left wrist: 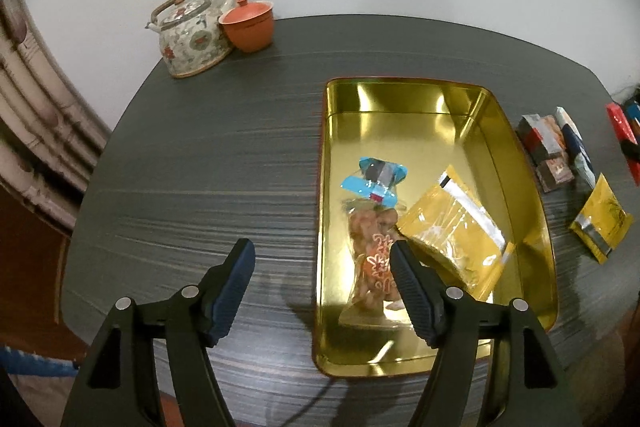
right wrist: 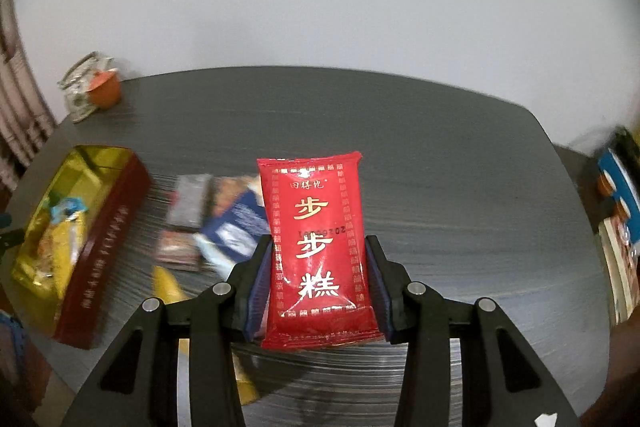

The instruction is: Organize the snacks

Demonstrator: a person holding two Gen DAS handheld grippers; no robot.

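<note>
loose packets behind the red packet blur beyond reading

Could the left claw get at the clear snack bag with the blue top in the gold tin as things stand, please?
Probably yes: the left claw is open and empty just above the snack bag, the gold tin has no lid, and only the yellow packet overlaps one edge.

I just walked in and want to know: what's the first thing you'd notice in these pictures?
The bright red snack packet jumps out first: the right gripper is shut on it, holding it above the dark table. Next comes the shiny gold tin, open on the table, with a clear bag of snacks and a yellow packet inside. The left gripper hangs open and empty over the tin's near edge.
</note>
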